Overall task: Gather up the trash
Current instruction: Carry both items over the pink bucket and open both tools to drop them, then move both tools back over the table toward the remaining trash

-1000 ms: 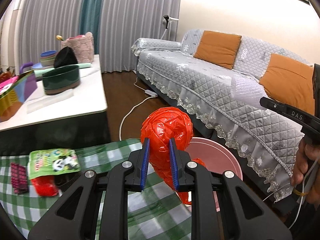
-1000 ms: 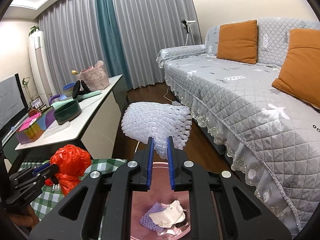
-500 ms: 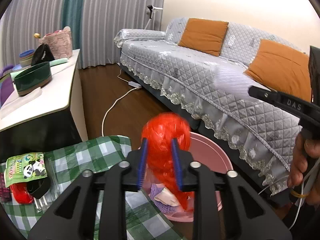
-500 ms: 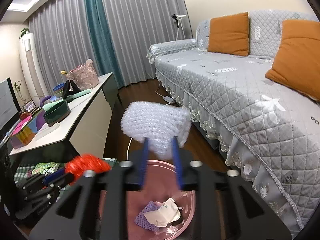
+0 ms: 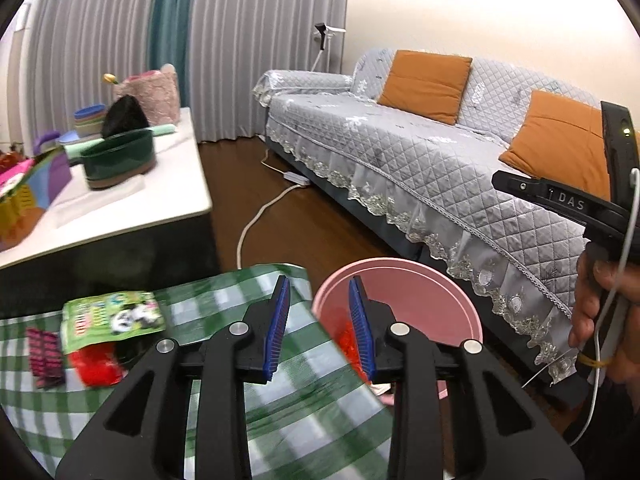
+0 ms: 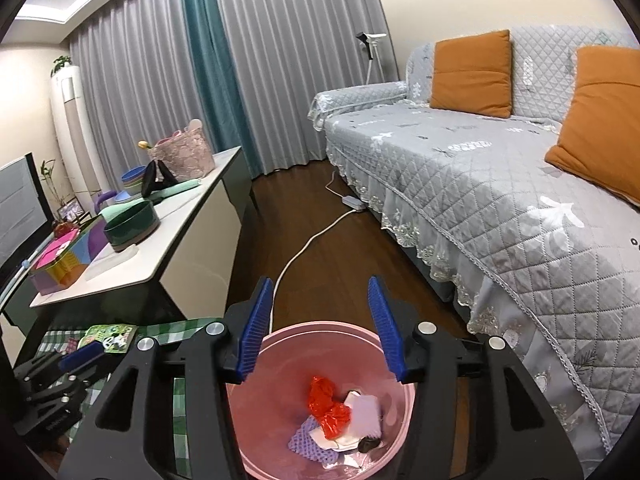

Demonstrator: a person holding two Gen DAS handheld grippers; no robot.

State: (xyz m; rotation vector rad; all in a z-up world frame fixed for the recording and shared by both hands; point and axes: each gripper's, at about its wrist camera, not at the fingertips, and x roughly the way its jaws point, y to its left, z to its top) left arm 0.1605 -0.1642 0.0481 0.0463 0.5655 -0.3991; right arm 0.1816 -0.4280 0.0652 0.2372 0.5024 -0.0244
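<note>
Left wrist view, entry one: our left tool (image 5: 318, 326) stands with its jaws well apart and nothing between them, poised above the edge where the green checked cloth (image 5: 248, 408) meets the pink bin (image 5: 448, 300). A scrap of red plastic (image 5: 347, 342) shows inside the bin, just behind the right-hand pad. Items on the cloth, not collected: one green panda-print packet (image 5: 114, 318), one red wrapper (image 5: 96, 364) lying partly under it, one dark pink patterned strip (image 5: 44, 356) just beside them, and something dark under the packet that we cannot identify. The right tool's body appears at the frame's right edge, gripped by our hand (image 5: 608, 320).

Right wrist view, entry two: our right tool (image 6: 322, 322) hangs directly over the pink bin, jaws spread wide, holding nothing. Bin contents: crumpled red plastic, a lilac mesh piece (image 6: 306, 442), white paper scraps (image 6: 366, 414), one small dark object (image 6: 368, 445). The left tool and the panda-print packet show at lower left.

Status, as we judge it: several pieces binned, both tools free; at least three pieces on the cloth remain to be gathered.
</note>
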